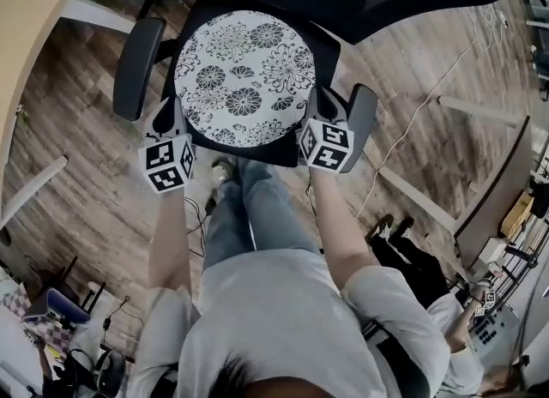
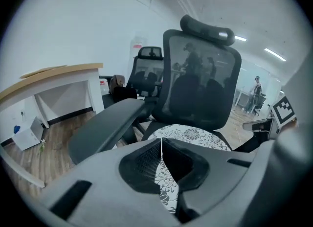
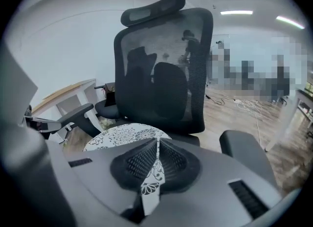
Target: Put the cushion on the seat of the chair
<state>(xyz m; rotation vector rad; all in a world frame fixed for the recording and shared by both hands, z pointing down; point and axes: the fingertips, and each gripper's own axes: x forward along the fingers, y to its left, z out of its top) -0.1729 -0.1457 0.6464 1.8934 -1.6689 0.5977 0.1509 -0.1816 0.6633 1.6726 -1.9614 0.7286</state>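
A round white cushion [image 1: 244, 75] with dark flower prints hangs over the black seat [image 1: 257, 154] of an office chair. My left gripper [image 1: 176, 122] is shut on its near left rim and my right gripper [image 1: 313, 109] is shut on its near right rim. In the left gripper view the cloth [image 2: 190, 135] runs pinched between the closed jaws of the left gripper [image 2: 161, 152]. The right gripper view shows the same cushion [image 3: 122, 135] folded into the right gripper [image 3: 157, 157]. Whether the cushion's far edge rests on the seat is hidden.
Two black armrests [image 1: 137, 66] [image 1: 362, 122] flank the seat, and the mesh backrest [image 3: 166, 69] rises behind it. A wooden desk [image 1: 21, 36] stands at the left. A cable [image 1: 420, 105] crosses the wood floor on the right. Another person [image 1: 429, 302] sits at lower right.
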